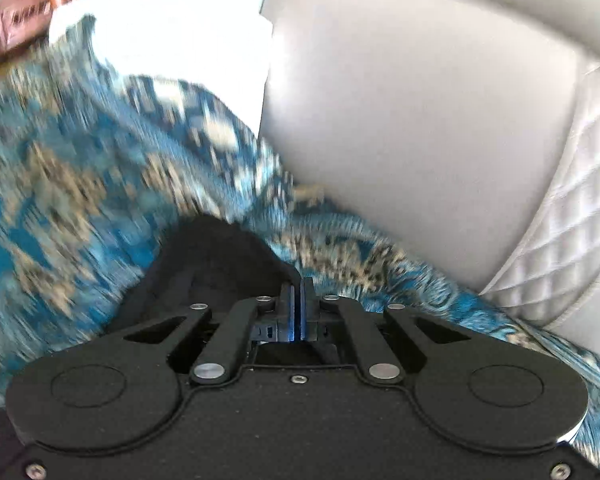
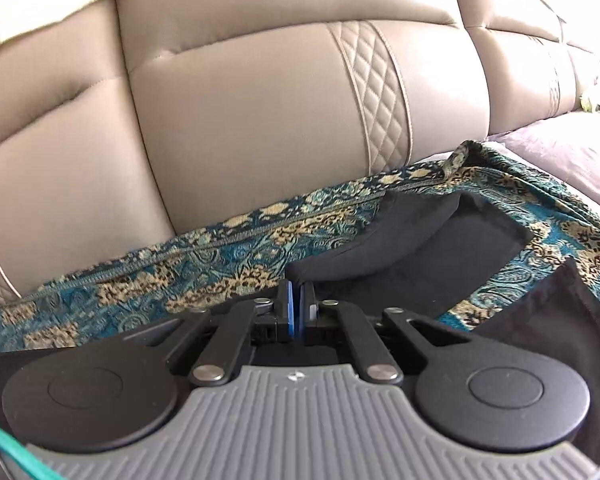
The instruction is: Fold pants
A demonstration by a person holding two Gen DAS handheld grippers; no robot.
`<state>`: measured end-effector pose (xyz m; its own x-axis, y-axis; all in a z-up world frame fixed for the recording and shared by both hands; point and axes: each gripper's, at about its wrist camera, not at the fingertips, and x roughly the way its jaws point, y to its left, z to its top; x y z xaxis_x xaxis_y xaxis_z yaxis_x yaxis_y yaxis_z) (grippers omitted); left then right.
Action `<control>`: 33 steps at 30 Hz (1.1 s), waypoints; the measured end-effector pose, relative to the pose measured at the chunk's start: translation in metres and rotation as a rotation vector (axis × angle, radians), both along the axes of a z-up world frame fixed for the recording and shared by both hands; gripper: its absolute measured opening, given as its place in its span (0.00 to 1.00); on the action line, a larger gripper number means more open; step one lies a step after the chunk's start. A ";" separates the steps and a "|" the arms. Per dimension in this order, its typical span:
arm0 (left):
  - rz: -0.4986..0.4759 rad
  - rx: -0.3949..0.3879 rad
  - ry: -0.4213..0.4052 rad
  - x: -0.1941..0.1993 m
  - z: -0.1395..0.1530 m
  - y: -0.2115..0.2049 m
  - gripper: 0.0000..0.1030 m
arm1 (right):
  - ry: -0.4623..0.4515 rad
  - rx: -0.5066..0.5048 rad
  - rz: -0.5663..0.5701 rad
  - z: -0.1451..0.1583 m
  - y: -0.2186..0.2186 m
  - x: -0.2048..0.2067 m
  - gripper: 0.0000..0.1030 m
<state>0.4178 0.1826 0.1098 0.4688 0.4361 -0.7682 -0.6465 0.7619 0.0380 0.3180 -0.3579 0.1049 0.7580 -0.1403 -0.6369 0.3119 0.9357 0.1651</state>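
Note:
The black pants lie on a blue and gold patterned cover spread over the sofa seat. In the right wrist view one edge of the black cloth rises into my right gripper, whose jaws are shut on it. A further flap of the pants lies at the lower right. In the blurred left wrist view a hump of the same black pants runs up to my left gripper, shut with the cloth pinched at its tips.
The beige leather sofa back with a quilted strip stands close behind the cover. A white cloth lies at the far left of the seat, with wooden furniture beyond. A pale purple cushion sits at the right.

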 end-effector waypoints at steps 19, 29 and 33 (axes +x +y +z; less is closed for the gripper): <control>-0.086 -0.098 -0.239 -0.292 0.046 0.012 0.02 | 0.061 0.093 -0.090 -0.014 -0.018 -0.160 0.04; -0.074 -0.068 -0.175 -0.340 0.007 0.005 0.02 | 0.127 0.024 -0.076 -0.040 -0.011 -0.193 0.04; -0.080 -0.066 -0.155 -0.347 0.000 0.006 0.02 | 0.132 -0.004 -0.070 -0.042 -0.008 -0.201 0.05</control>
<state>0.0713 0.1886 0.1100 0.6149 0.3437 -0.7098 -0.5782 0.8086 -0.1093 0.1171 -0.3658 0.0626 0.6560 -0.1923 -0.7299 0.3948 0.9116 0.1147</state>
